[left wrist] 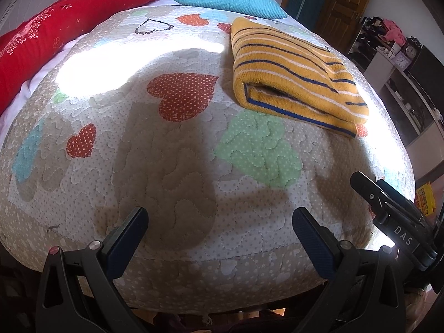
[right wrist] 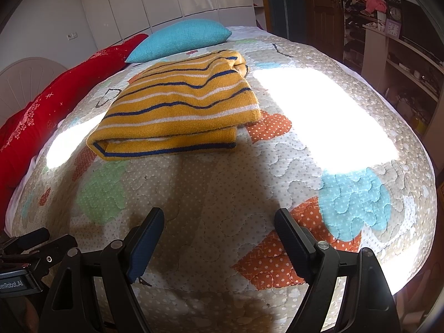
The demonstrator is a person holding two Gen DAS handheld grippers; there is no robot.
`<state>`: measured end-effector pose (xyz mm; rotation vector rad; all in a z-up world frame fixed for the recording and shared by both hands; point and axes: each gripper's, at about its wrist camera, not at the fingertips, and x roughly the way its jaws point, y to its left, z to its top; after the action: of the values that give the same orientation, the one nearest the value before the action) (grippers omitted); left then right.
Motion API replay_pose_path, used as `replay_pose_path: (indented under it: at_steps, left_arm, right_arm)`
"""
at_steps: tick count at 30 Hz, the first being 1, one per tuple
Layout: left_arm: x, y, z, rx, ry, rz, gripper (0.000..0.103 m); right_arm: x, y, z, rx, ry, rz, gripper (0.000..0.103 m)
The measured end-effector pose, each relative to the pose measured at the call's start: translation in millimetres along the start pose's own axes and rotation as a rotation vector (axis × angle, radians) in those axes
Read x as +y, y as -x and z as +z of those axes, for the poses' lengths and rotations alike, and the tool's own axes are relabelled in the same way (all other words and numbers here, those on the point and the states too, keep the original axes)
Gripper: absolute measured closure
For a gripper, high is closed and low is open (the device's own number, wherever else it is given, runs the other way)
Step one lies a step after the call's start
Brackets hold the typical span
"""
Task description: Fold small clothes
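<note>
Your left gripper (left wrist: 220, 226): jaws wide, holding nothing, low centre of its frame over the quilt (left wrist: 172, 166). Your right gripper (right wrist: 219, 227): jaws wide, holding nothing, low centre of its frame, above the bed's near edge. Sweater (right wrist: 177, 105): yellow with blue and white stripes, folded, flat on the quilt; upper centre-left in your right view, upper right in your left view, well apart from both grippers. Blue pillow (right wrist: 180, 38): beyond the sweater. Red pillow (left wrist: 69, 25): upper left of the frame.

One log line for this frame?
left claw: open, empty | right claw: open, empty | sweater: folded on quilt, untouched
</note>
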<state>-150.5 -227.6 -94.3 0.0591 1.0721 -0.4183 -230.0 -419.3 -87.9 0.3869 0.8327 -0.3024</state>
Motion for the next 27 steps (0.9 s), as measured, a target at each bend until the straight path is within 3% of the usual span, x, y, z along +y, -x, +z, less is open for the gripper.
replay_pose_path:
  at_steps: [27]
  left_arm:
    - [0.3,-0.8,-0.8,0.005,0.004,-0.004,0.0]
  right_arm:
    - [1.4,1.6,-2.7,-0.003,-0.001,-0.004,0.016]
